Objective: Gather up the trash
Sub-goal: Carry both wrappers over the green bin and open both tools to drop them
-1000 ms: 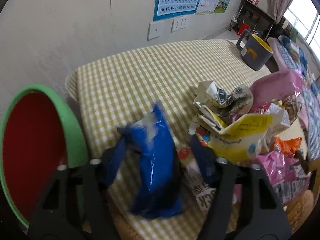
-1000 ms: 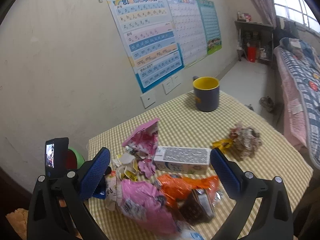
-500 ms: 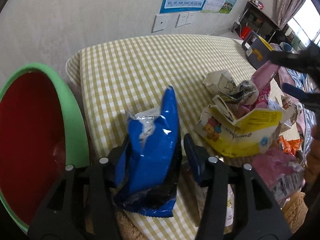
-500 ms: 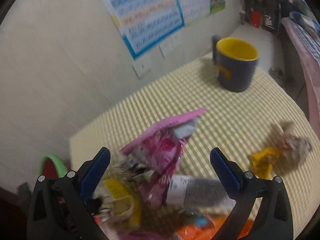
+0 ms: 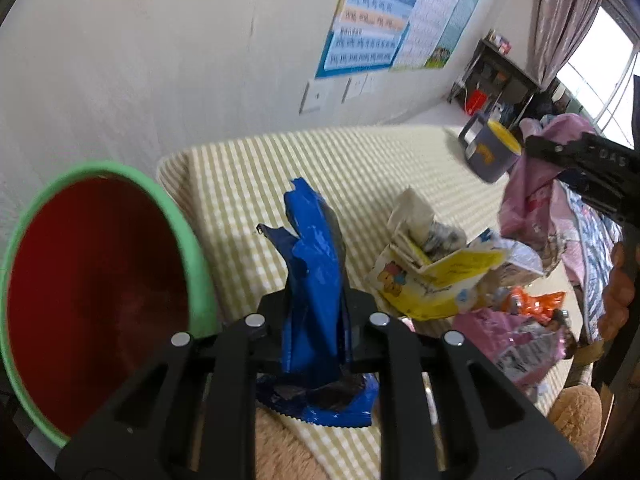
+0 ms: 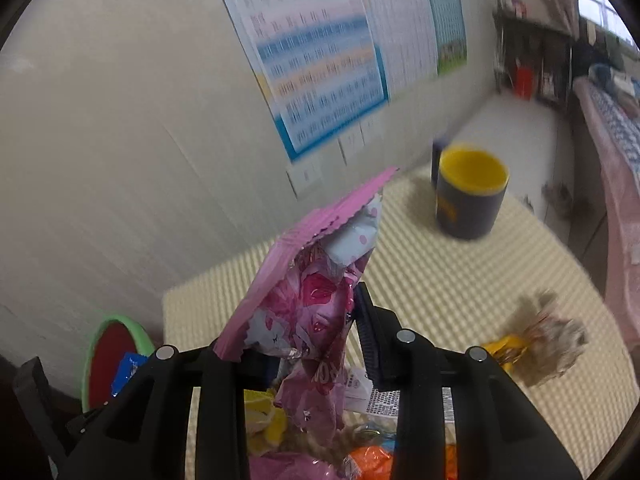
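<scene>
My left gripper (image 5: 316, 312) is closing its jaws on a crumpled blue wrapper (image 5: 316, 264), and the pads press on it just above the checked tablecloth (image 5: 320, 160). A red bin with a green rim (image 5: 192, 264) stands close to its left. My right gripper (image 6: 308, 328) is closing too, pinching a pink wrapper (image 6: 316, 264) that stands up between the fingers. In the left wrist view that pink wrapper (image 5: 528, 196) hangs above the trash pile at the right. The bin (image 6: 94, 344) shows at the lower left of the right wrist view.
A pile of trash lies on the table: a yellow carton (image 5: 436, 280), an orange wrapper (image 5: 532, 304), a pink bag (image 5: 508, 340). A dark mug with a yellow inside (image 6: 468, 192) stands farther back. A crumpled brown and yellow wrapper (image 6: 536, 344) lies at the right. Behind is the wall.
Both grippers went from wide to nearly closed. The left one squeezed the blue wrapper and lifted it a little. The right one moved in over the pile and pinched the pink wrapper.
</scene>
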`<control>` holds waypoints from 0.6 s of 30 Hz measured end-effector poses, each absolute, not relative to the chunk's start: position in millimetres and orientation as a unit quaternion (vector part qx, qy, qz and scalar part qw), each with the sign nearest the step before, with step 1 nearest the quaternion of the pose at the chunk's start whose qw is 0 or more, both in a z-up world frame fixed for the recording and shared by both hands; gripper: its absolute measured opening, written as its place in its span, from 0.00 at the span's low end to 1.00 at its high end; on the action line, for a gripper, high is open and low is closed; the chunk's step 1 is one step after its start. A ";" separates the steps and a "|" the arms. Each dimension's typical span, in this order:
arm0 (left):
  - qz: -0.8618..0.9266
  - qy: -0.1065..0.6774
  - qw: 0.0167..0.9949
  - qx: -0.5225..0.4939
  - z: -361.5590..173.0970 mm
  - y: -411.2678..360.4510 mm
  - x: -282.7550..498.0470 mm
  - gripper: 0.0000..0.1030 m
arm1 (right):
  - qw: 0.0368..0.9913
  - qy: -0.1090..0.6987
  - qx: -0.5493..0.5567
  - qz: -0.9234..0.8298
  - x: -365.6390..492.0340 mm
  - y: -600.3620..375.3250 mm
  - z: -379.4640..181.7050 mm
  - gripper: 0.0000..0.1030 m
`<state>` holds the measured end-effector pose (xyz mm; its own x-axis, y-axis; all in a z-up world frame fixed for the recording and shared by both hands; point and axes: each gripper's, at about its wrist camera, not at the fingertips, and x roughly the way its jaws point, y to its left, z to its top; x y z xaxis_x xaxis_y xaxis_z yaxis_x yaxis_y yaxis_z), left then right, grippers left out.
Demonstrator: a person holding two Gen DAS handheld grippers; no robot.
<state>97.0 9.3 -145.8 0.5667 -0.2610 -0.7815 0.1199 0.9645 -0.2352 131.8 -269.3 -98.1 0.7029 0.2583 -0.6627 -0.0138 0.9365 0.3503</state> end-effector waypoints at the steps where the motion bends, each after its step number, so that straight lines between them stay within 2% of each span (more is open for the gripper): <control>1: -0.107 0.448 0.884 -0.079 -140.4 13.2 93.4 0.16 | 0.911 0.368 0.170 0.083 128.6 -268.5 -92.0 0.31; 8: -0.049 0.419 0.903 -0.081 -115.5 69.9 76.1 0.16 | 0.905 0.331 0.191 0.187 103.6 -209.1 -58.5 0.32; 18: 0.069 0.416 0.898 -0.130 -117.4 172.8 46.4 0.16 | 0.872 0.359 0.145 0.300 101.3 -63.3 -64.7 0.33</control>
